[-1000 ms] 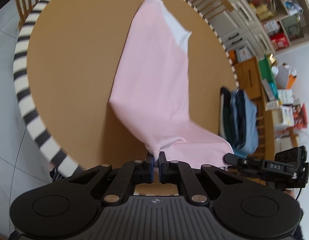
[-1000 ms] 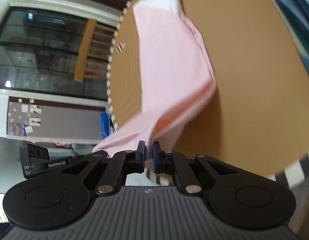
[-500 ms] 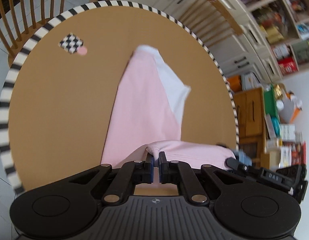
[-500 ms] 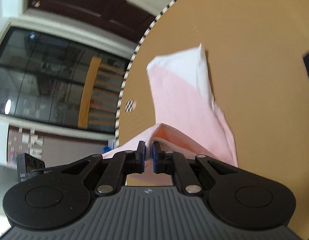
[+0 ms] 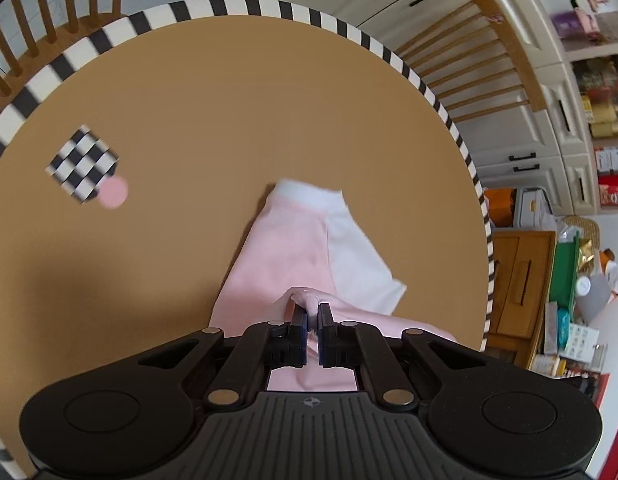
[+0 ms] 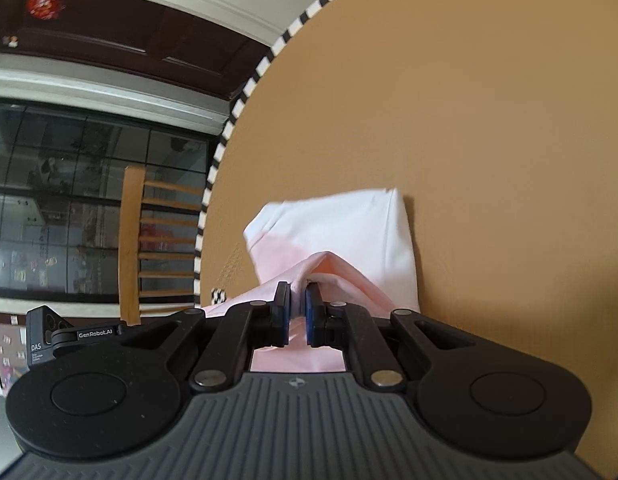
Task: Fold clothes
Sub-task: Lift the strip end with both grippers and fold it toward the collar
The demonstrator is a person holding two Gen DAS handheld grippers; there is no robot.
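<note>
Where a striped rim bounds the round tan table [image 5: 229, 92], a pink-and-white garment [image 5: 293, 248] is pinched by the left gripper [image 5: 312, 316] and the right gripper [image 6: 297, 304]; 2 wooden chairs [image 5: 489, 52] and cabinets [image 5: 549, 120] are noted.

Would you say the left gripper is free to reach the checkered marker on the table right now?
Probably not: the left gripper is shut on the pink shirt, though bare table lies before the checkered marker.

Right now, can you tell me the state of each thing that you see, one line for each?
pink garment: partly folded, far end flat on the table, near edge lifted and doubled over it.
white sleeve: lying flat, sticking out at the side.
left gripper: shut on the pink garment.
right gripper: shut on the pink garment.
round table: bears the garment.
</note>
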